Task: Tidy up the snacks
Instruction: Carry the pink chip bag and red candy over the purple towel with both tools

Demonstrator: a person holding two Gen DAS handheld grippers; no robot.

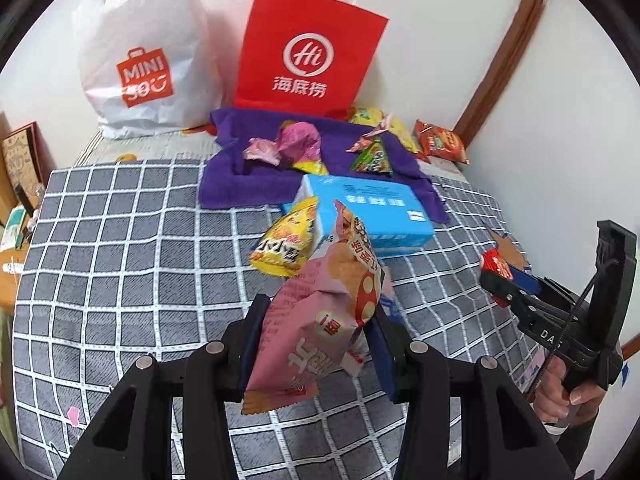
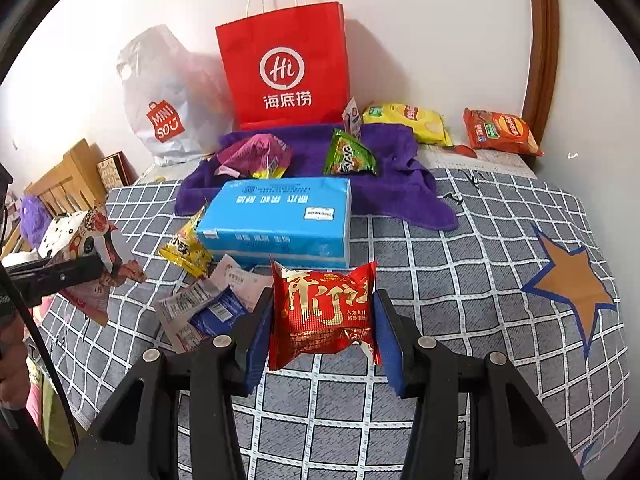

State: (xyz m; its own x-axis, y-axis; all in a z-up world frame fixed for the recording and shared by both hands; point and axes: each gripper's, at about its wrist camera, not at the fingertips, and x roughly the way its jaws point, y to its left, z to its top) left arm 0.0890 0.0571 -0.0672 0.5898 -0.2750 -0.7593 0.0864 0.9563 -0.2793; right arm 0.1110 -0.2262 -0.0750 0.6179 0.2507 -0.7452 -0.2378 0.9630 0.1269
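Held, off the bed: my left gripper (image 1: 316, 344) clamps a pink packet (image 1: 320, 320) at mid-body; my right gripper (image 2: 322, 334) clamps a red packet (image 2: 324, 308) by its sides. Both seem light, crinkly, slippery, crushable; a firm, gentle pinch suits them. Beyond: blue box (image 2: 280, 220), purple cloth (image 2: 392, 176), red bag (image 2: 286, 68).

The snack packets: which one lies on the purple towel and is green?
The green packet on the purple towel's right half; the pink packet beside it lies left, and the yellow and orange packets lie off the towel.
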